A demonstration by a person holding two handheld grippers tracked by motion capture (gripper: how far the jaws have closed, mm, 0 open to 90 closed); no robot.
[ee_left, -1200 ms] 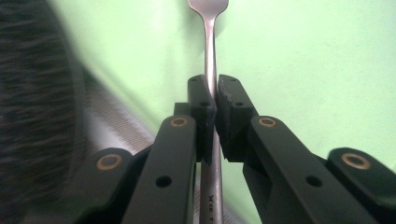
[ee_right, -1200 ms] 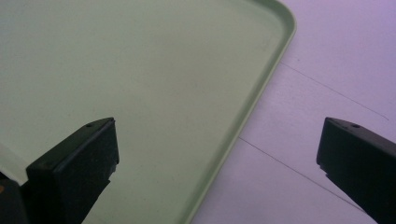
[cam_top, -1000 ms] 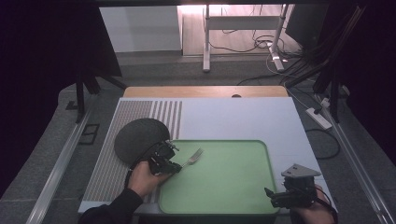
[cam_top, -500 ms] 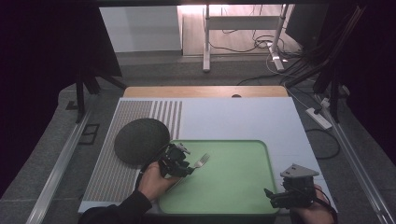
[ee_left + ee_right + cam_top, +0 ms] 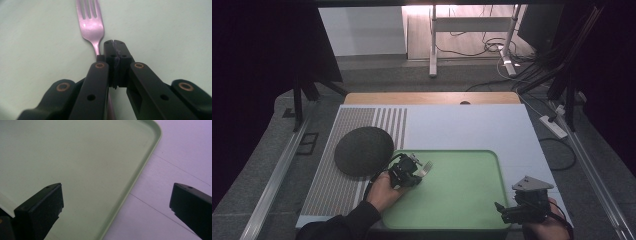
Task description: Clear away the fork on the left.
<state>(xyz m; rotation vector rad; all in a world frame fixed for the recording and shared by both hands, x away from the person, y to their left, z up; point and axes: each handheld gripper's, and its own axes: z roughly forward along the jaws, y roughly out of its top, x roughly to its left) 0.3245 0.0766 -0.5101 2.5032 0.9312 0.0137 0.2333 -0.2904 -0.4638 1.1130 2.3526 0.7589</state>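
Left gripper (image 5: 412, 169) over the green tray's (image 5: 462, 220) left part, jaws clamped on a metal fork (image 5: 90, 22) by its neck, tines pointing away, seen closely in the left gripper view, right gripper (image 5: 507, 212) spread wide at the tray's near right corner, dark round mat (image 5: 363, 150) beside the tray on the desk (image 5: 472, 125).

Left tongs (image 5: 115, 45) seemingly closed, right tongs (image 5: 116, 202) spread wide.

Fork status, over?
Left gripper shut on fork, over green tray. Right gripper open, empty, at tray's near right corner. Nothing in the way.
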